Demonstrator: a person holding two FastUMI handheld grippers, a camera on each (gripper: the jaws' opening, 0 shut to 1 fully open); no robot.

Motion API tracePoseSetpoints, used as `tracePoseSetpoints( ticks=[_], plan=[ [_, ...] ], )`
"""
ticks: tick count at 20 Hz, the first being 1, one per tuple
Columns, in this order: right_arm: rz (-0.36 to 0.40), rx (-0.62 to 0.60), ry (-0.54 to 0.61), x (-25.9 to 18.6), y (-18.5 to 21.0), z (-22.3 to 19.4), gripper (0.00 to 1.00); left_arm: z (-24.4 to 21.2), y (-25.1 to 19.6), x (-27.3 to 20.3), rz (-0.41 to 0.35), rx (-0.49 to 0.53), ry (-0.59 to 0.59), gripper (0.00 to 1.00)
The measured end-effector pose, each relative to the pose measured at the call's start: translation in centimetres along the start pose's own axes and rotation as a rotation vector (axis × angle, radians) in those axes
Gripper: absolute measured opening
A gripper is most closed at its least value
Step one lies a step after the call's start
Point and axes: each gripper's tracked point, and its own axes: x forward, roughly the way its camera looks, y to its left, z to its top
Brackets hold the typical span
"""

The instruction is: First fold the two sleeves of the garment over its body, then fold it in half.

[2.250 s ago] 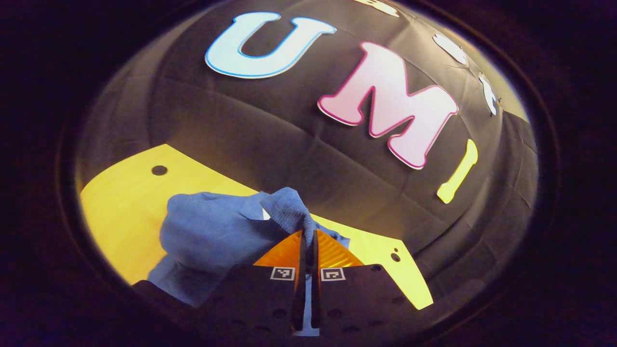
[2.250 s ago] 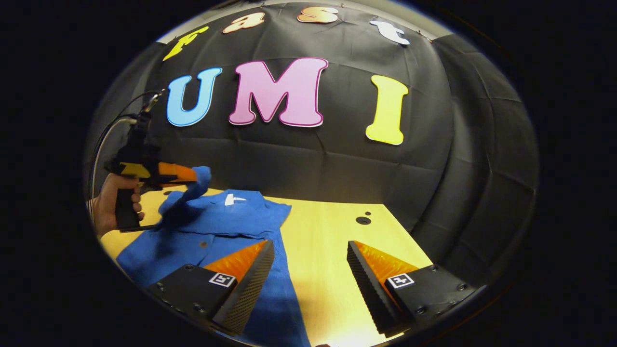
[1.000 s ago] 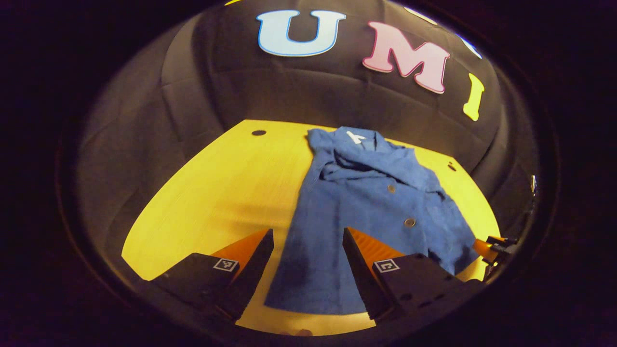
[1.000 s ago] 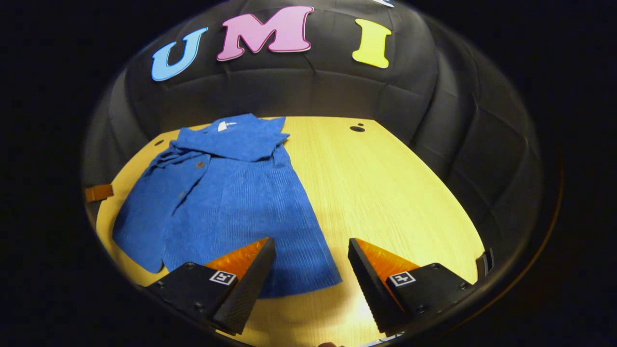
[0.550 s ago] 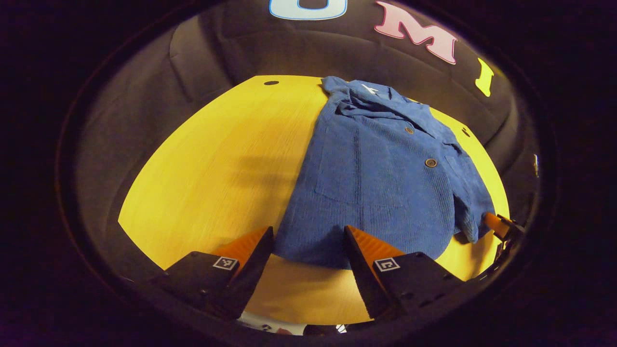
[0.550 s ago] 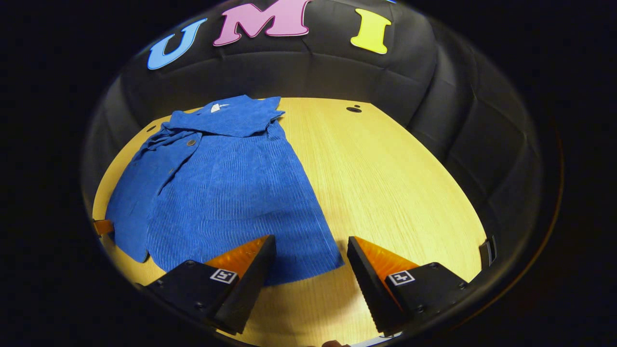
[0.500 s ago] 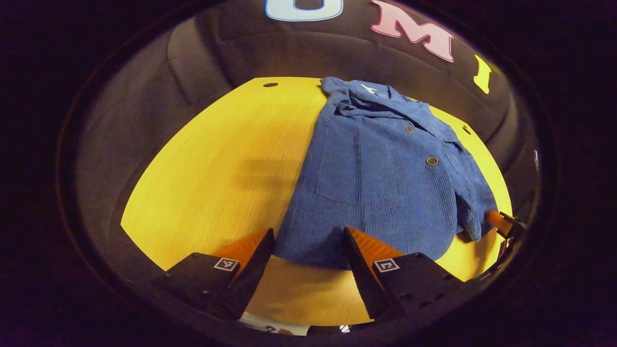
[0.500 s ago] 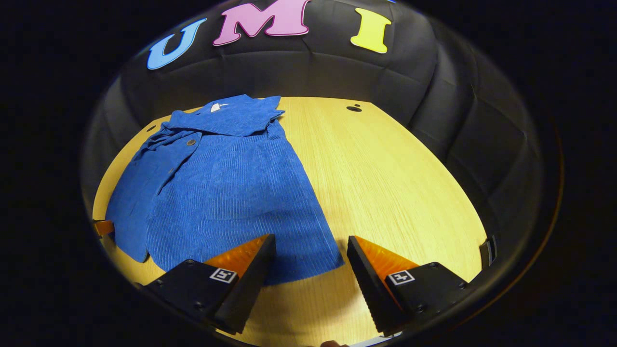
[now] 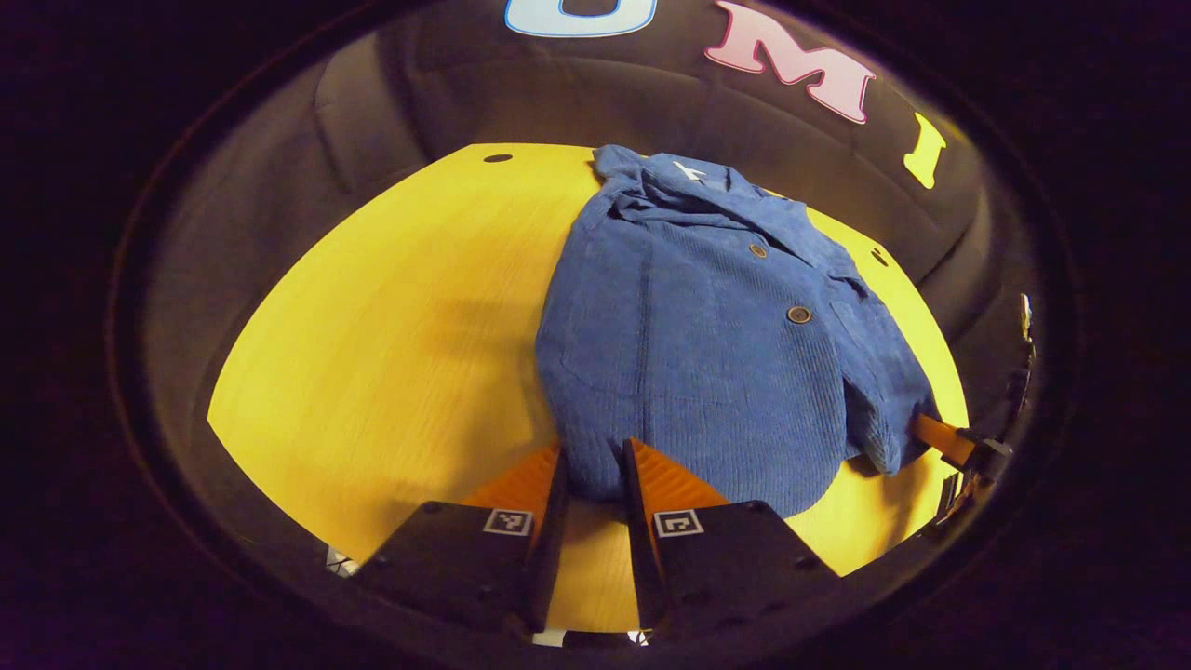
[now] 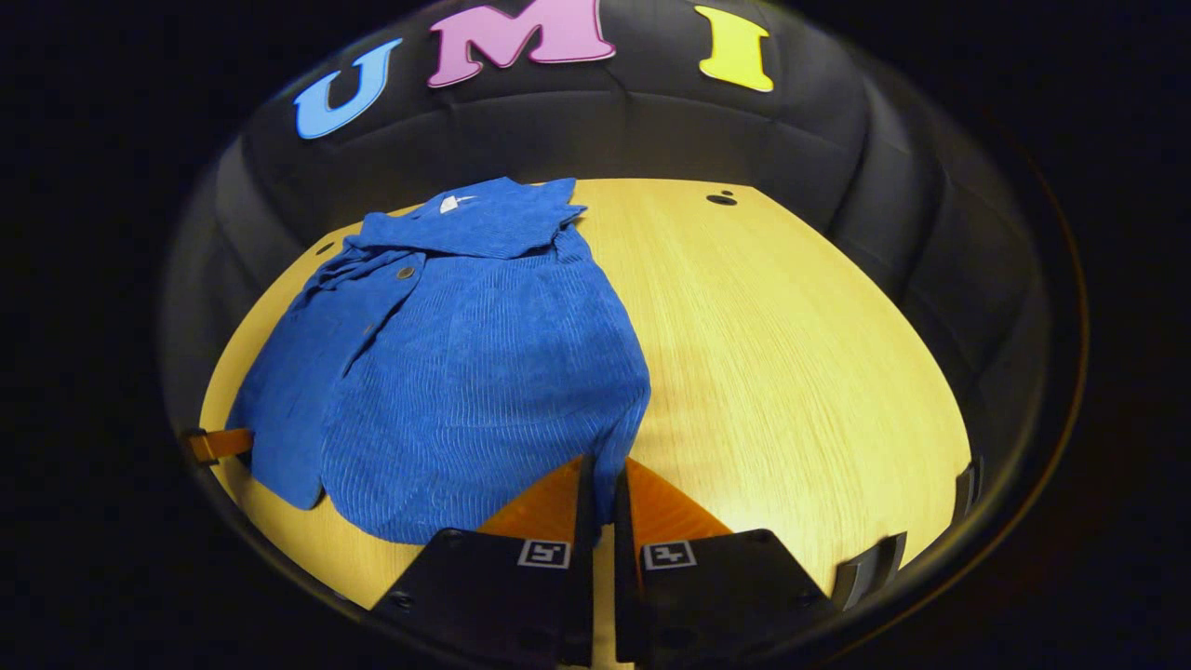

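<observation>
On the yellow wooden table (image 9: pixel 391 307) lies the blue corduroy garment (image 9: pixel 707 335), spread with its collar (image 9: pixel 689 181) toward the black booth wall and its hem toward the person. Both sleeves are already folded in over the body, and two round buttons (image 9: pixel 798 314) show along the front in the left gripper view.

In the left gripper view, the left gripper (image 9: pixel 593 465) sits at the near hem, at the garment's lower left corner. Its fingers have drawn close, with a bunch of blue cloth between them; both fingers appear to press on that fold. Far off at the right edge of this view, the other gripper's tip (image 9: pixel 949 445) meets the opposite hem corner.

In the right gripper view, the right gripper (image 10: pixel 603 484) is at the garment (image 10: pixel 465 354) near its lower right corner, where the hem gathers to a point just at the fingertips. The fingers are almost together, a thin slit between them, and whether cloth is actually caught in that slit cannot be told. At the left edge of this view the other gripper's tip (image 10: pixel 216 445) touches the far hem corner. The table (image 10: pixel 791 326) lies bare to the right of the garment.
</observation>
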Motion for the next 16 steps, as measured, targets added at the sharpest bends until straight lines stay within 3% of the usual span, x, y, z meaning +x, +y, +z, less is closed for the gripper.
tracePoseSetpoints(
  ticks=[1,3,5,10,14,15,16],
  plan=[
    [0.029,-0.024,-0.007,-0.2,0.6,0.1,0.1,0.4,-0.3,1.0,-0.029,-0.013,-0.001,0.07],
    [0.076,-0.037,-0.002,-0.4,1.1,-0.1,0.06,0.2,-0.4,0.2,-0.06,-0.009,0.001,0.07],
    [0.094,-0.008,0.005,-0.3,0.9,-0.1,0.05,0.1,-0.9,0.1,-0.101,0.004,0.004,0.0],
    [0.146,0.102,-0.043,-1.8,2.6,3.2,0.05,2.9,-2.4,-1.1,-0.173,0.002,-0.06,0.0],
    [0.187,0.14,-0.162,-2.6,4.4,9.6,0.05,8.6,-4.6,-2.5,-0.234,0.01,-0.162,0.0],
    [0.2,0.147,-0.189,-2.8,4.7,11.0,0.0,10.2,-4.9,-2.6,-0.234,0.019,-0.192,0.0],
    [0.212,0.152,-0.213,-2.8,5.1,12.7,0.05,12.0,-5.3,-2.5,-0.24,0.028,-0.221,0.0]
  ],
)
